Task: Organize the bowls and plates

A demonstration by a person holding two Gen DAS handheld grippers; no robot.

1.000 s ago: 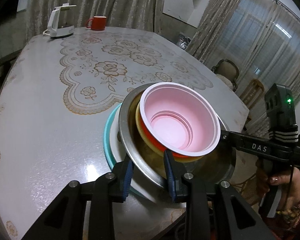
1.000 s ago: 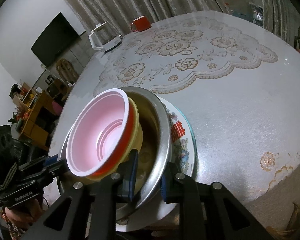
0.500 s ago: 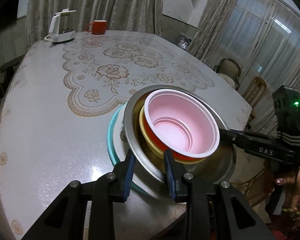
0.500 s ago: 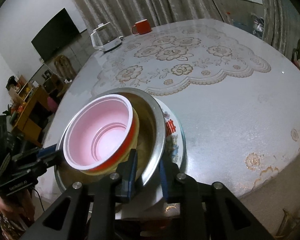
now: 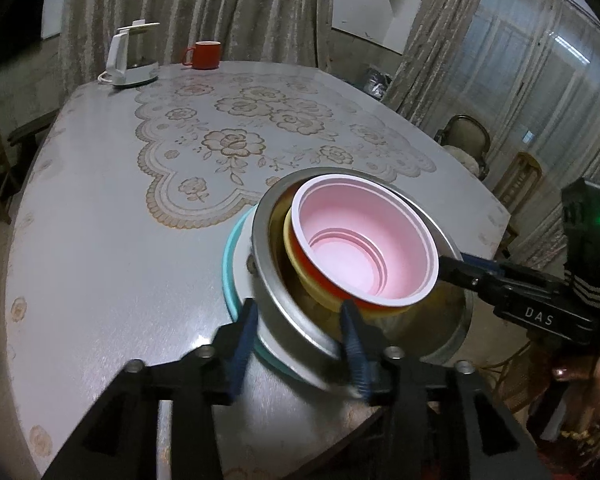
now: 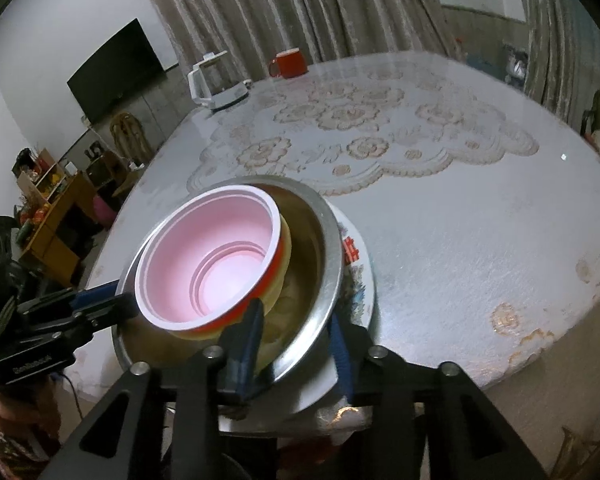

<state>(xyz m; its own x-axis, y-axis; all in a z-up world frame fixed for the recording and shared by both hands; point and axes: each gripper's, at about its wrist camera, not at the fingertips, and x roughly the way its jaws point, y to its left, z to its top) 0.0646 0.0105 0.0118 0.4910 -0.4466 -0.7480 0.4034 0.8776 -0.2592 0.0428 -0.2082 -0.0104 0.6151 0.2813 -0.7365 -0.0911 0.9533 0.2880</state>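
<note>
A pink-lined red bowl (image 5: 364,244) sits nested in a yellow bowl (image 5: 300,270), inside a steel bowl (image 5: 276,292), on a teal-rimmed plate (image 5: 232,264). My left gripper (image 5: 300,324) is shut on the near rim of the steel bowl and plate. My right gripper (image 6: 296,328) is shut on the opposite rim of the steel bowl (image 6: 324,260) and the decorated plate (image 6: 360,272). The stack is held at the table's near edge. The right gripper also shows in the left wrist view (image 5: 460,272).
A white kettle (image 5: 130,56) and a red mug (image 5: 204,55) stand at the far end of the table (image 5: 100,220). A lace mat (image 5: 260,132) covers its middle. Chairs (image 5: 464,140) stand along the right side.
Both grippers have pulled the stack back toward the table's near edge and lifted it slightly. The grip on the rims is unchanged.
</note>
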